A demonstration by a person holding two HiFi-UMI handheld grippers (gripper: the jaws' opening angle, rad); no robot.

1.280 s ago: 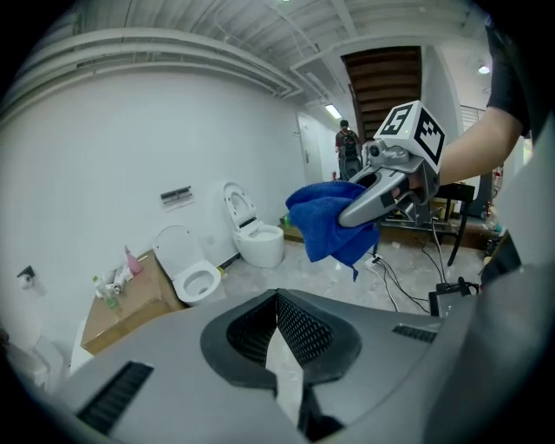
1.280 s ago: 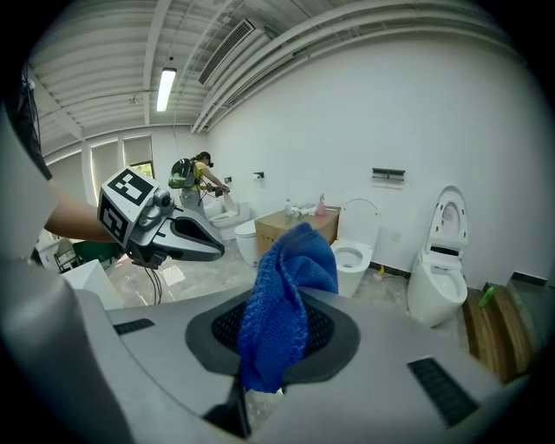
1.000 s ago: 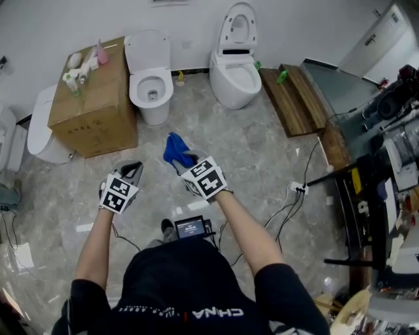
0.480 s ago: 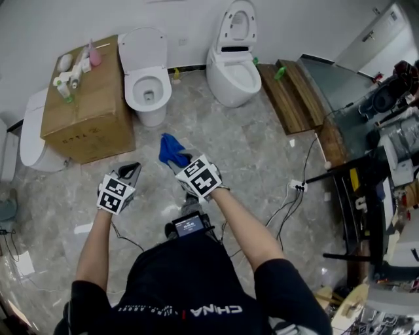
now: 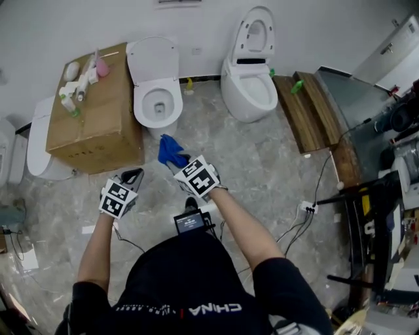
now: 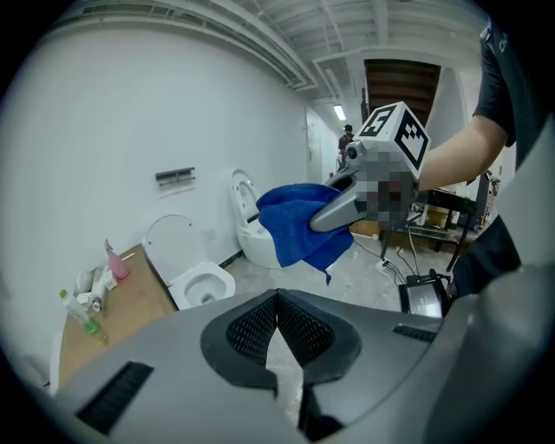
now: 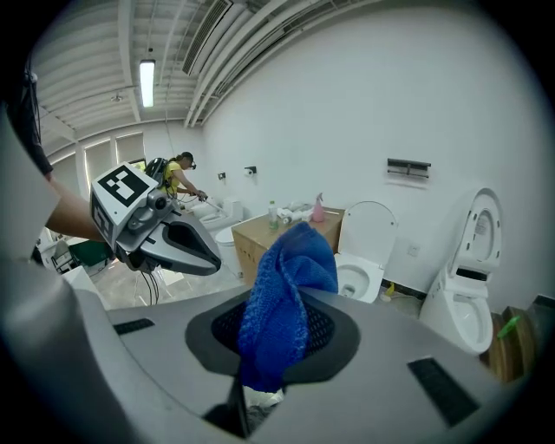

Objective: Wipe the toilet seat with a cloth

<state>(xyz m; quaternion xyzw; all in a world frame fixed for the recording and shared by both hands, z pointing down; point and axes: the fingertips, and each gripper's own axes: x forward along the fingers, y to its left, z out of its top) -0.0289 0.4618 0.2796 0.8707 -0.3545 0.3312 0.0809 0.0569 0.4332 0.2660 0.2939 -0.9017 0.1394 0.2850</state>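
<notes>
Right gripper pinches the blue cloth above the floor, just short of the toilet seat, while the left gripper beside it is pressed together, empty.

cloth blue; left claw grey, pads black mesh; right claw grey; marker cube black-and-white squares; toilet white; second toilet white; box cardboard brown; pink bottle; green bottle; floor grey marbled; platform wood brown; wall white; shirt black, white lettering
</notes>
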